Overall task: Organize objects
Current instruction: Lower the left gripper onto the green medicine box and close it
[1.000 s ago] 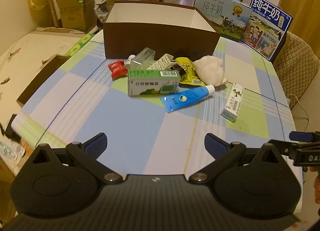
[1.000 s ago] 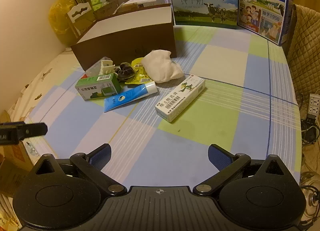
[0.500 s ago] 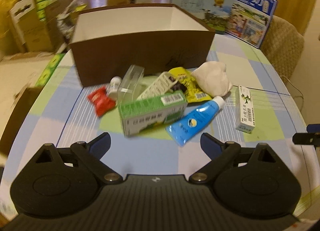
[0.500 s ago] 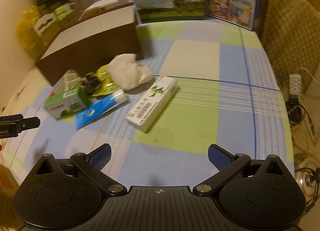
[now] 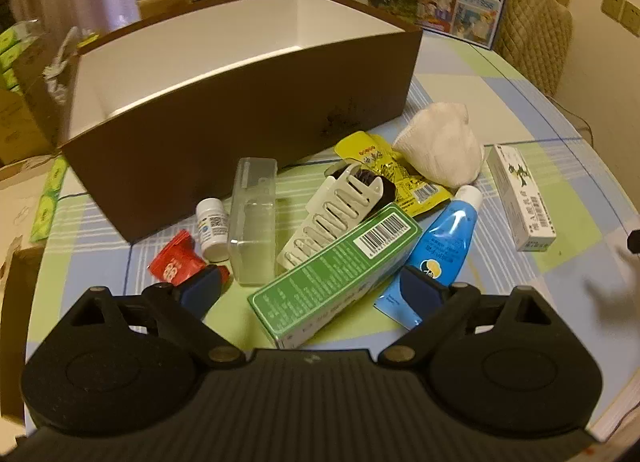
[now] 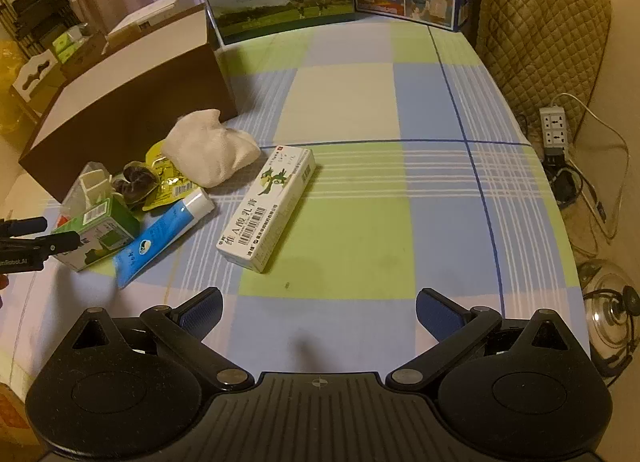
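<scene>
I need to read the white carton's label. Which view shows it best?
The right wrist view: the white carton lies near the centre, its printed top and barcode facing the camera. The left wrist view shows it smaller and foreshortened near the right edge.

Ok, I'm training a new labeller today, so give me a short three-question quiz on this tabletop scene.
1. True or false: the brown box already holds some of the items.
2. Which item lies between the left tongs? A) white cloth bundle B) green carton C) white carton
3. Fill in: the blue tube has a ____ cap.

Key
1. False. The part of its white inside that shows is bare, and the items lie on the checked tablecloth in front of it.
2. B. The tongs have just been closing, but their pads do not yet press on it. The right tongs are open over bare cloth.
3. White.
</scene>
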`<action>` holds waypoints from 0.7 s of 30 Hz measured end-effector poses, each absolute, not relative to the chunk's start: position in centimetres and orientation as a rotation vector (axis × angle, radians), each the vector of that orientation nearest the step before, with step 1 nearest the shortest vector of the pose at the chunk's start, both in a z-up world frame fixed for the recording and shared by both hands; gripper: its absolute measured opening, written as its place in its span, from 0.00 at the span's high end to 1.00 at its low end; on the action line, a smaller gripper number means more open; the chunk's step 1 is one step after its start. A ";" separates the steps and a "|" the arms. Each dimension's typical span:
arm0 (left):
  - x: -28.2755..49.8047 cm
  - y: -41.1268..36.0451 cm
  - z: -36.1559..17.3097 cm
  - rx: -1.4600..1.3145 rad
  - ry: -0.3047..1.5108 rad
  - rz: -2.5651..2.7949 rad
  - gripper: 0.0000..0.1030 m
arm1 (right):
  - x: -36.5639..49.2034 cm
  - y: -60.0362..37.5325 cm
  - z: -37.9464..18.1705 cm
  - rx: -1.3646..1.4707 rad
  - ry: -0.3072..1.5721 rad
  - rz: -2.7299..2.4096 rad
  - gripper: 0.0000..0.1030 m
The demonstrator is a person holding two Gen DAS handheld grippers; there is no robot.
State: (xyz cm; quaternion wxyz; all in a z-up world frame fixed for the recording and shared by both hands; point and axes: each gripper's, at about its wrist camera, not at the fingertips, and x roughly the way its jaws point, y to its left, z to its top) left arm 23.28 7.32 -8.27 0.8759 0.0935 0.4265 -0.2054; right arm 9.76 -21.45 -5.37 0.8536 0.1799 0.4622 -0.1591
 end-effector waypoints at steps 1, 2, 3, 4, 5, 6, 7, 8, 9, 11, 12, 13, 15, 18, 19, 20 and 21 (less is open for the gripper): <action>23.6 7.3 -8.4 0.199 0.898 -0.445 0.13 | 9.8 -21.4 -5.4 0.380 0.974 -0.341 0.02; 23.7 7.3 -8.6 0.201 0.906 -0.459 0.18 | 9.8 -21.4 -5.4 0.384 0.975 -0.347 0.02; 23.8 7.2 -8.6 0.198 0.915 -0.478 0.19 | 9.8 -21.3 -5.5 0.388 0.975 -0.351 0.02; 23.8 7.2 -8.6 0.194 0.921 -0.494 0.20 | 9.9 -21.3 -5.5 0.390 0.976 -0.355 0.02; 23.7 7.1 -8.6 0.194 0.924 -0.504 0.25 | 9.9 -21.3 -5.6 0.391 0.978 -0.359 0.02; 23.6 7.0 -8.5 0.194 0.929 -0.519 0.35 | 9.9 -21.3 -5.6 0.392 0.979 -0.362 0.02; 23.4 6.8 -8.5 0.190 0.938 -0.534 0.39 | 10.0 -21.2 -5.6 0.395 0.979 -0.364 0.02; 23.3 6.7 -8.5 0.185 0.951 -0.545 0.43 | 10.0 -21.1 -5.7 0.398 0.980 -0.365 0.02; 23.1 6.6 -8.5 0.179 0.967 -0.552 0.47 | 10.0 -21.1 -5.7 0.399 0.981 -0.366 0.02; 22.7 6.4 -8.6 0.170 0.994 -0.565 0.58 | 10.1 -21.0 -5.8 0.398 0.981 -0.368 0.02; 22.5 6.2 -8.7 0.162 1.012 -0.569 0.65 | 10.1 -21.0 -5.7 0.399 0.981 -0.369 0.02; 22.3 6.1 -8.8 0.154 1.030 -0.571 0.66 | 10.1 -20.9 -5.8 0.400 0.980 -0.370 0.02; 21.9 5.8 -8.8 0.136 1.051 -0.579 0.64 | 10.0 -21.0 -5.8 0.401 0.981 -0.371 0.02; 21.3 5.1 -8.8 0.129 1.063 -0.573 0.64 | 9.8 -21.0 -5.9 0.404 0.983 -0.378 0.02; 21.2 5.0 -8.7 0.123 1.067 -0.566 0.64 | 9.8 -21.0 -5.9 0.406 0.984 -0.379 0.02; 21.4 4.8 -8.7 0.119 1.069 -0.560 0.64 | 9.7 -21.1 -6.0 0.407 0.984 -0.380 0.02; 21.6 4.7 -8.8 0.118 1.073 -0.553 0.65 | 9.6 -21.0 -6.0 0.407 0.985 -0.381 0.02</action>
